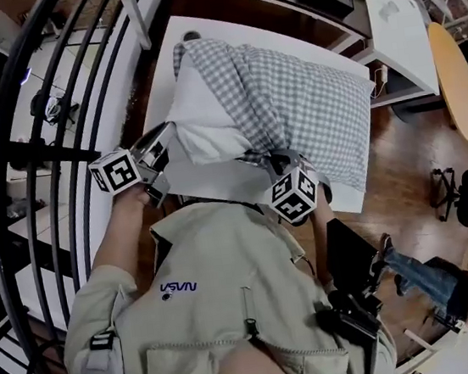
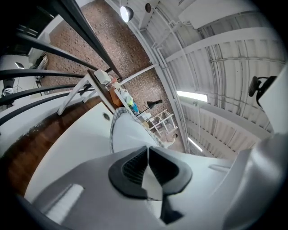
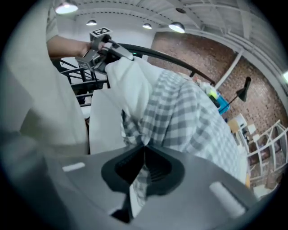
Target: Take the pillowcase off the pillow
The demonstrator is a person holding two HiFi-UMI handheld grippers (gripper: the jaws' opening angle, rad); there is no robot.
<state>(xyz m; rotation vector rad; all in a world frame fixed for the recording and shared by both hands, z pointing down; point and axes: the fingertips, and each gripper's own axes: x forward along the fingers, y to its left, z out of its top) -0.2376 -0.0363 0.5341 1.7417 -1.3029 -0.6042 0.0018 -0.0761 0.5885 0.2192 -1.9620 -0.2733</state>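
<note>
A pillow [image 1: 199, 118] lies on a white table [image 1: 195, 183], its white near end bare. The far part is still inside a grey-checked pillowcase [image 1: 309, 103]. My left gripper [image 1: 165, 148] is shut on the bare pillow's near corner. White fabric shows between its jaws in the left gripper view [image 2: 147, 150], with the pillow [image 2: 132, 134] beyond. My right gripper [image 1: 280, 163] is shut on the pillowcase's bunched open edge. In the right gripper view [image 3: 144, 148], checked cloth [image 3: 189, 117] is pinched between the jaws. The left gripper [image 3: 105, 49] holds the pillow [image 3: 132, 85] across from it.
A black metal railing [image 1: 46, 121] curves along the left of the table. Another white desk [image 1: 383, 17] and a round wooden tabletop [image 1: 455, 80] stand at the far right. A seated person's legs [image 1: 425, 276] show at the lower right, over wooden floor.
</note>
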